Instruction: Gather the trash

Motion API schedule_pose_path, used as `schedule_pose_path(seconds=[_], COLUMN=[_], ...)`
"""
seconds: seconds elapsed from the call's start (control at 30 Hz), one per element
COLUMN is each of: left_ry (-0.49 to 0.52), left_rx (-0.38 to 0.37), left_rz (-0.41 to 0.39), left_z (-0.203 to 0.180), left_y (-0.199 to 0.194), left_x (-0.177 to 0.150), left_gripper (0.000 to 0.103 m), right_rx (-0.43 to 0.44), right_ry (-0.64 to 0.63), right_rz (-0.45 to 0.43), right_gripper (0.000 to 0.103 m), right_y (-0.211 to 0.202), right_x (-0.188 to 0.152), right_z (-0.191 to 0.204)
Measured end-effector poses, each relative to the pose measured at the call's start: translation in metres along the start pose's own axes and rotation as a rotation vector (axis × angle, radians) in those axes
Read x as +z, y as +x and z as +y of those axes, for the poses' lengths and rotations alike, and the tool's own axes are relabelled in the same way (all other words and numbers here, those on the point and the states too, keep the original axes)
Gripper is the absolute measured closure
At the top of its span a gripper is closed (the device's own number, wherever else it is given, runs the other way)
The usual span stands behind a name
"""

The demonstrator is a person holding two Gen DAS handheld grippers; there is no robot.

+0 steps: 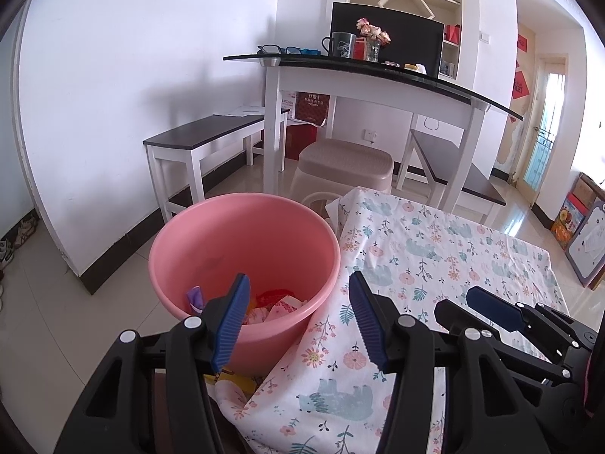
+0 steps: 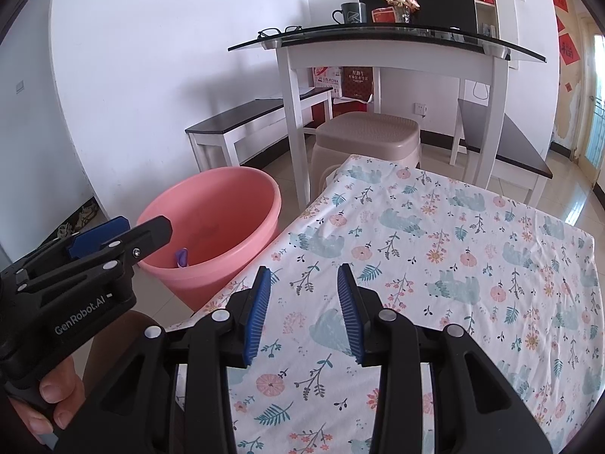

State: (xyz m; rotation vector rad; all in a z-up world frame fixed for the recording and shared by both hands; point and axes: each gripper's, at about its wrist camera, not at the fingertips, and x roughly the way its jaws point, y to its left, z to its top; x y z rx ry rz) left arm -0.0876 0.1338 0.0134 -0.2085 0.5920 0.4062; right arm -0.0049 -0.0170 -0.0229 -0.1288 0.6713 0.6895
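White walls, glossy tiled floor [image 1: 75, 325], a glass-topped white table [image 1: 363, 75] flanked by dark-topped benches [image 1: 200, 136], daylight from the right.

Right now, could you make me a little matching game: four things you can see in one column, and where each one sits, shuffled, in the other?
Things:
1. pink bucket
2. purple wrapper
3. dark mug
4. beige plastic stool

Places:
A. on the glass-topped table
B. on the floor beside the floral tablecloth
C. under the glass-topped table
D. inside the pink bucket

Pairs: 1-B, 2-D, 3-A, 4-C
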Motion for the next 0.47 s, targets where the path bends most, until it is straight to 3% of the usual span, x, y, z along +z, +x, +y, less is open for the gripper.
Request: schedule_pose_path(seconds=[0.47], left_ry=[0.017], left_rx=[-0.001], left_rz=[0.018], left_z=[-0.0085], left_y=[0.0071], left_x=[-0.0017], left_gripper=[0.05], right_rx=[-0.001], right_ry=[0.01], right_rz=[0.005], right_gripper=[0.066], right_y=[0.0017], right_x=[-0.002], right_z=[-0.0078])
